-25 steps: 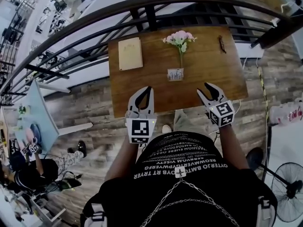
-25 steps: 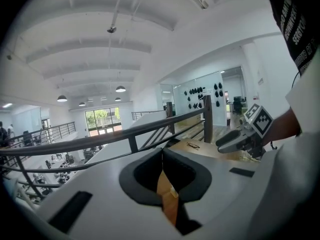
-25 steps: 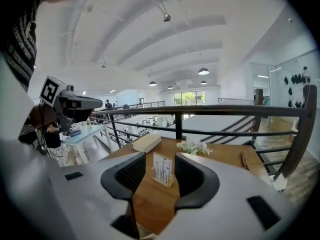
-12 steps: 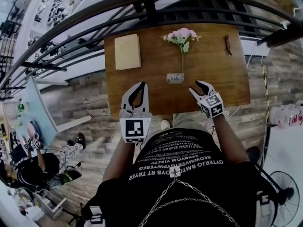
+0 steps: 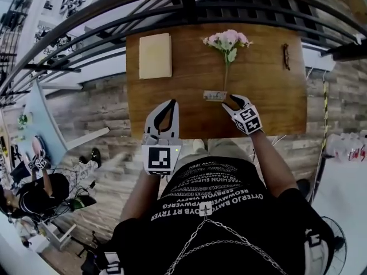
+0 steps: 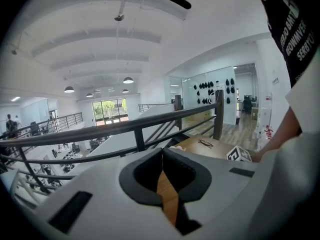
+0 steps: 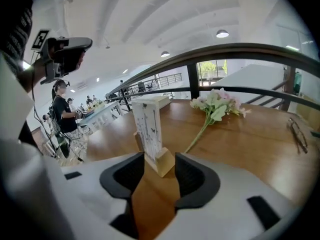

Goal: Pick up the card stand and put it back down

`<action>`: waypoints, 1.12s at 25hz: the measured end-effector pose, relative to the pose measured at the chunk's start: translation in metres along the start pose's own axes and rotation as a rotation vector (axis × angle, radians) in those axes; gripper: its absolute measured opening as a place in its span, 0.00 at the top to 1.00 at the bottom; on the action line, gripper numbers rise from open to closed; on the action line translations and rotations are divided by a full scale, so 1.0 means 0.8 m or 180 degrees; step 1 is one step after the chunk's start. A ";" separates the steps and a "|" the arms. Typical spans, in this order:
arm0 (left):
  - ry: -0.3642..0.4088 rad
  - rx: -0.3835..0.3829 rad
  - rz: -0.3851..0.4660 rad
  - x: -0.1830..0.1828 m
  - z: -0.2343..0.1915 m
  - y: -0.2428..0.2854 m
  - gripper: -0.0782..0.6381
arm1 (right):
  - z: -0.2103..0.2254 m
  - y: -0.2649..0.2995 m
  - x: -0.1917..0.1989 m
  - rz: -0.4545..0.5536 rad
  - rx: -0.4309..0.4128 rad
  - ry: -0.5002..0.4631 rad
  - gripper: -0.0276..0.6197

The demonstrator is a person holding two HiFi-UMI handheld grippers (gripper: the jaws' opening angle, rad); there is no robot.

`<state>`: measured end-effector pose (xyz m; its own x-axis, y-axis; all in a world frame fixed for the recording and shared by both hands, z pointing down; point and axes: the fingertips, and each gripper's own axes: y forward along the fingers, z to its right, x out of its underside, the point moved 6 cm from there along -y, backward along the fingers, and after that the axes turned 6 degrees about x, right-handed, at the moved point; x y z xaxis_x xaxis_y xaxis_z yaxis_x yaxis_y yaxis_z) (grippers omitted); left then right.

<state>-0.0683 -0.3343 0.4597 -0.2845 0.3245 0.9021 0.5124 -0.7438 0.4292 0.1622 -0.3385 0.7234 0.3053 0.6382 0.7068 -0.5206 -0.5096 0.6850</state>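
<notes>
Lift isn't starting yet: card stand (image 5: pixel 215 95) is sitting upright on the smooth wood table (image 5: pixel 264 79), at 10 o'clock of my right claw (image 5: pixel 234 100). Its jaws have just been opening and are released, w/ the blocky pale-wood base btwn the tips, unpinched, thin white card rising above. Lift & set-down remaining. Left claw (image 5: pixel 170 103) is hanging clenched, empty.

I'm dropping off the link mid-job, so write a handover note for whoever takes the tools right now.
Right tool: open, jaws just widened. The wooden base of the card stand sits between the tips, not clamped.
Left tool: shut, empty, hovering over the near edge of the wooden table, left of the stand.
Card stand: upright on the table, at the foot of the flower sprig.
Done: right tool lined up on the stand.
Left: close, lift, set it back down.
</notes>
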 end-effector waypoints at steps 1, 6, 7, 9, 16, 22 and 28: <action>-0.0010 0.0008 -0.0010 0.001 0.001 0.002 0.85 | 0.001 0.006 0.001 -0.0017 -0.0017 0.0013 0.67; 0.0010 0.0028 -0.0135 0.009 0.006 0.007 0.85 | 0.004 0.030 0.003 -0.0009 -0.0078 -0.0015 0.64; 0.0014 0.0026 -0.0162 0.011 0.007 0.007 0.85 | 0.005 0.034 0.002 0.0010 -0.0079 -0.0016 0.64; 0.0025 0.0017 -0.0210 0.014 0.008 0.006 0.85 | 0.005 0.040 0.001 0.0062 -0.0058 -0.0025 0.64; 0.0042 -0.0030 -0.0248 0.021 0.011 -0.012 0.85 | 0.001 0.046 0.001 0.0112 0.0065 -0.0163 0.73; 0.0056 -0.0087 -0.0200 0.018 0.010 -0.030 0.85 | -0.009 0.030 -0.002 0.0129 0.0050 -0.0138 0.74; 0.0066 -0.0114 -0.0097 0.015 0.009 -0.049 0.85 | -0.021 0.009 -0.020 0.0187 0.0070 -0.0136 0.74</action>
<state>-0.0860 -0.2976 0.4539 -0.3165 0.3355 0.8873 0.4740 -0.7543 0.4543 0.1402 -0.3424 0.7139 0.3085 0.5818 0.7525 -0.5213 -0.5583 0.6454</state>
